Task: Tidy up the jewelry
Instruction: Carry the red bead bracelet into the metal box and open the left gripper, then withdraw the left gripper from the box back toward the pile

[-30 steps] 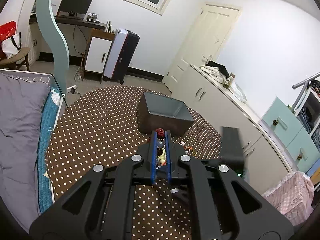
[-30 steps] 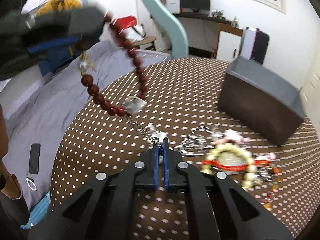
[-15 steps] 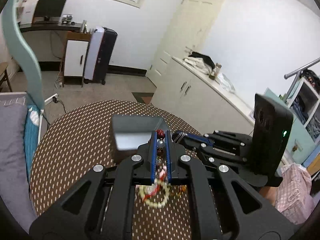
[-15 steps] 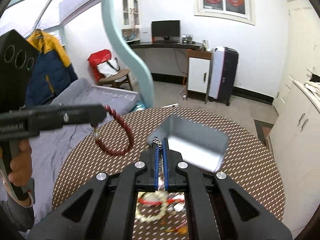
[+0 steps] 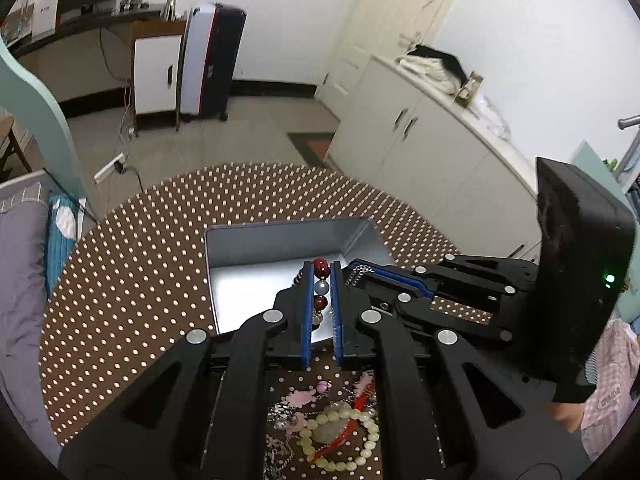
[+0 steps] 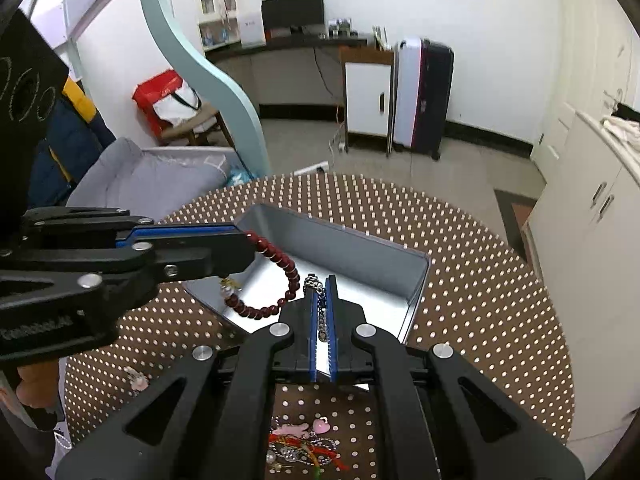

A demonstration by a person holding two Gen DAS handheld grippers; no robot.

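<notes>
A dark red bead bracelet (image 6: 276,276) with a pearl and gold charm hangs over the open silver tin box (image 6: 352,244); my left gripper (image 5: 321,270) is shut on it, its beads (image 5: 320,268) showing between the blue pads. My right gripper (image 6: 320,280) is shut on a silver chain (image 6: 316,286), also above the box (image 5: 240,240). In the right wrist view the left gripper (image 6: 244,244) reaches in from the left. In the left wrist view the right gripper (image 5: 356,268) comes in from the right. A heap of other jewelry (image 5: 336,432) lies on the table near me.
The round table (image 6: 480,280) has a brown cloth with white dots. A grey bed (image 6: 132,176) and a teal curved frame (image 6: 208,72) stand to the left, white cabinets (image 5: 432,136) to the right. A suitcase (image 6: 420,96) stands by the far wall.
Both grippers have carried the bead bracelet and the chain up from the table, forward over the open box. The jewelry heap now lies under and behind the grippers.
</notes>
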